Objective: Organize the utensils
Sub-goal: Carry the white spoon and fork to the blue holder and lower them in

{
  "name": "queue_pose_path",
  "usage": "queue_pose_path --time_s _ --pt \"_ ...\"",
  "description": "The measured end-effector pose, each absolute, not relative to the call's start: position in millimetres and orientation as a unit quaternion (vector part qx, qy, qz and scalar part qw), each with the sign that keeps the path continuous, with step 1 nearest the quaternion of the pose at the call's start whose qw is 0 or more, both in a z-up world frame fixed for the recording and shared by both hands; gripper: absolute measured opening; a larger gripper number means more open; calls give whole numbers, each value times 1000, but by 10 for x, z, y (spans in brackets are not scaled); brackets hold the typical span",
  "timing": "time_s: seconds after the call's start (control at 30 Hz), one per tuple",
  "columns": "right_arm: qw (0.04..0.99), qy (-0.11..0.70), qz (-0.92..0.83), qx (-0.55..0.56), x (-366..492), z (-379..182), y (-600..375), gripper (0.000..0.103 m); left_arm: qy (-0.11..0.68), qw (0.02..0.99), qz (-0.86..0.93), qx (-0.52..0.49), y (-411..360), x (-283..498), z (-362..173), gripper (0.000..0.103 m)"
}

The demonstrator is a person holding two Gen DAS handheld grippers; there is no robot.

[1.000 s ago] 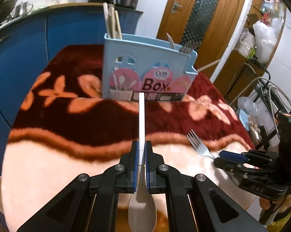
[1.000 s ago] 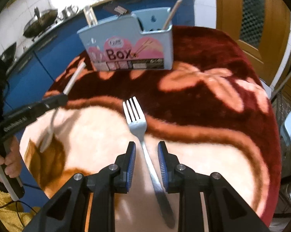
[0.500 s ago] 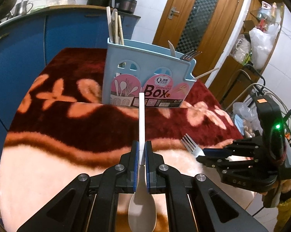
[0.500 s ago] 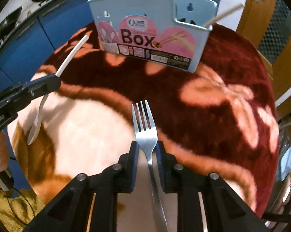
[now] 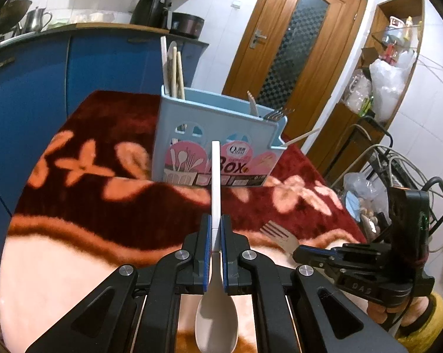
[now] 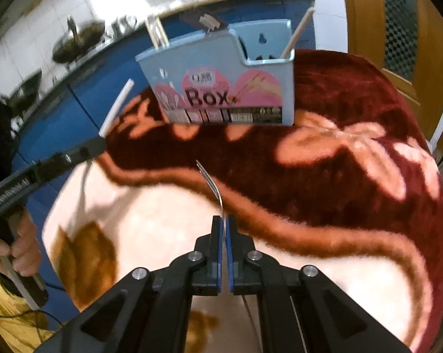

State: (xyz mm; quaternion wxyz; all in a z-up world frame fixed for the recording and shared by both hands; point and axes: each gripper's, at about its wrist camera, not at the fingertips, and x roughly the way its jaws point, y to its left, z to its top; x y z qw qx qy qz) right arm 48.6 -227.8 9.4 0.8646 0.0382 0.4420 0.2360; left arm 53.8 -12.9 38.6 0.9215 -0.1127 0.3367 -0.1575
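Observation:
My left gripper point(image 5: 216, 220) is shut on a white plastic spoon point(image 5: 216, 182), handle pointing forward at the light blue utensil box point(image 5: 218, 141), bowl back between the arms. My right gripper point(image 6: 222, 223) is shut on a metal fork point(image 6: 211, 184), turned on edge and lifted off the cloth, tines forward. In the left wrist view the right gripper point(image 5: 302, 253) holds the fork point(image 5: 279, 235) at the right. In the right wrist view the left gripper point(image 6: 99, 144) and spoon point(image 6: 117, 106) are at the left. The box point(image 6: 221, 88) stands ahead and holds chopsticks, forks and a knife.
The table wears a red and cream flowered cloth point(image 5: 103, 206). A blue kitchen counter point(image 5: 59, 67) stands behind and to the left. A wooden door point(image 5: 295, 47) and a cluttered shelf point(image 5: 380, 88) are at the right. Cables hang by the table's right edge.
My right gripper closed on the fork and lifted it, turning it on edge. My left gripper rose a little with the spoon still held.

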Motion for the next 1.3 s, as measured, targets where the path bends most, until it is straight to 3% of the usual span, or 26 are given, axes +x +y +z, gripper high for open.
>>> queue_pose_path --time_s 0.33,0.83,1.3 --pt "903 318 250 143 477 490 -2526 3 263 945 -155 -117 -145 716 738 6" --pt "945 180 233 146 843 1195 -2523 3 127 977 -113 -126 -191 1516 1321 6" --pt "970 131 186 89 1464 1379 -2292 3 58 992 -30 -109 -312 1890 940 6"
